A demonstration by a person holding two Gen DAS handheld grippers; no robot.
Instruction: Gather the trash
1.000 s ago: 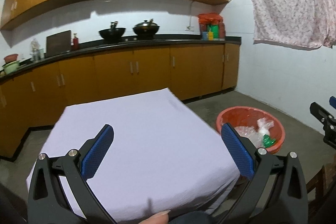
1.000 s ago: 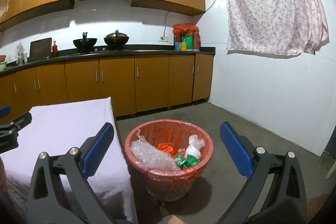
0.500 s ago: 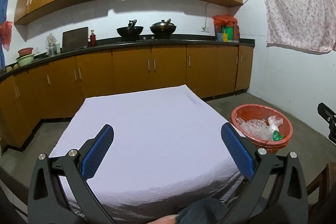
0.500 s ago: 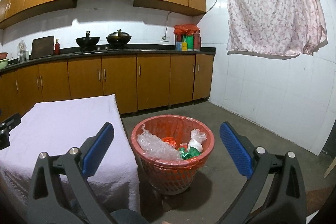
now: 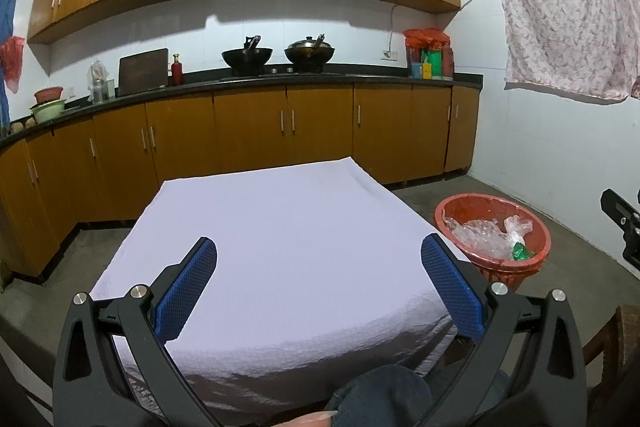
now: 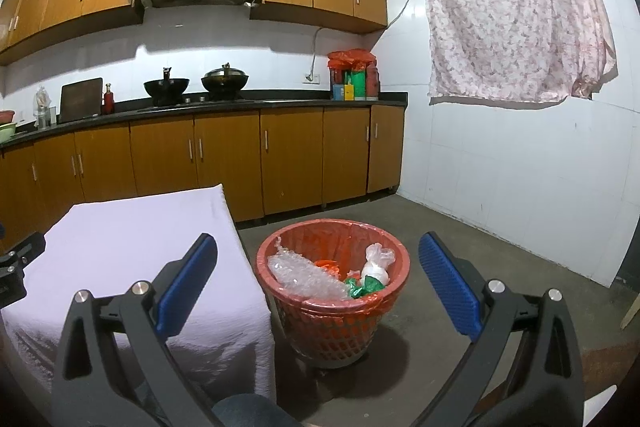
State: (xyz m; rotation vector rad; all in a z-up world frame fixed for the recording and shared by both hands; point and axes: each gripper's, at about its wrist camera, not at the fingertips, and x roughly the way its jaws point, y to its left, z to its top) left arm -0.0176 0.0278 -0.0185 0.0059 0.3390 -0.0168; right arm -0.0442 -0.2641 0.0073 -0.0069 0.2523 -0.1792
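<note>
A red mesh trash basket (image 6: pixel 334 323) stands on the floor right of the table; it also shows in the left wrist view (image 5: pixel 494 259). It holds clear bubble wrap (image 6: pixel 304 277), a white plastic bag (image 6: pixel 376 263) and a green wrapper (image 6: pixel 362 287). My left gripper (image 5: pixel 318 287) is open and empty above the near part of the table's white cloth (image 5: pixel 280 239). My right gripper (image 6: pixel 318 285) is open and empty, held above and in front of the basket. No trash shows on the cloth.
Wooden kitchen cabinets (image 5: pixel 248 135) with a dark counter run along the back wall, with two woks (image 5: pixel 276 57) on the stove. A floral cloth (image 6: pixel 512 15) hangs on the white tiled right wall. Concrete floor (image 6: pixel 500 259) lies around the basket.
Both grippers have pulled back and risen a little; the table and basket look farther and sit more in the middle of the views. Both stay open and empty.
</note>
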